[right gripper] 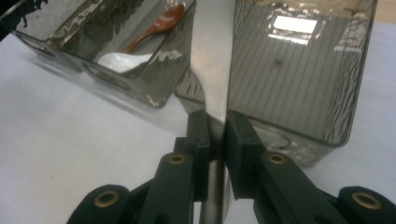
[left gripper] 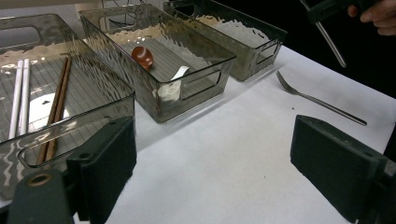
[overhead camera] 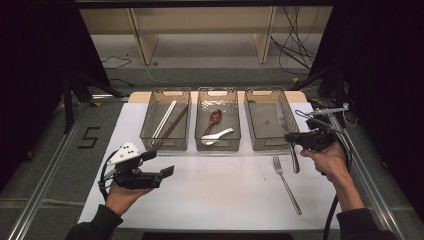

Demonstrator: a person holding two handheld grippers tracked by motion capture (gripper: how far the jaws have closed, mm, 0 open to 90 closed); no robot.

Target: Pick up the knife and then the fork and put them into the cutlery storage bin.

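Two black jaws of my right gripper (right gripper: 215, 140) are pinched on a table knife (right gripper: 212, 70), the metal running straight up the middle of the right gripper view between the pads. In the high view that right gripper (overhead camera: 295, 137) sits at centre right, the knife (overhead camera: 294, 160) hanging across the front wall of the right-hand bin (overhead camera: 252, 125), blade end over the bin, handle end dropping toward the white table (overhead camera: 220, 195).

Here's my worry: the grip is thin metal on flat pads, held well off the knife's middle by the look of it, so it could pivot or slip out as I lift. If it swings, the low end may clip the bin's front wall, or knock the fork (overhead camera: 286, 182) lying just beside it in the lower right of the high view. Let go too soon and the knife lands half on the rim and tips out.

My left gripper (overhead camera: 165, 172) idles at lower left, jaws wide apart with nothing between them.

Outward now: middle bin (overhead camera: 200, 125) holds a brown spoon (overhead camera: 214, 119) and a white spoon (overhead camera: 217, 136); left bin (overhead camera: 147, 127) holds chopsticks (overhead camera: 167, 122).

Writing: a taped "5" (overhead camera: 89, 137) on the floor at centre left, nothing else readable
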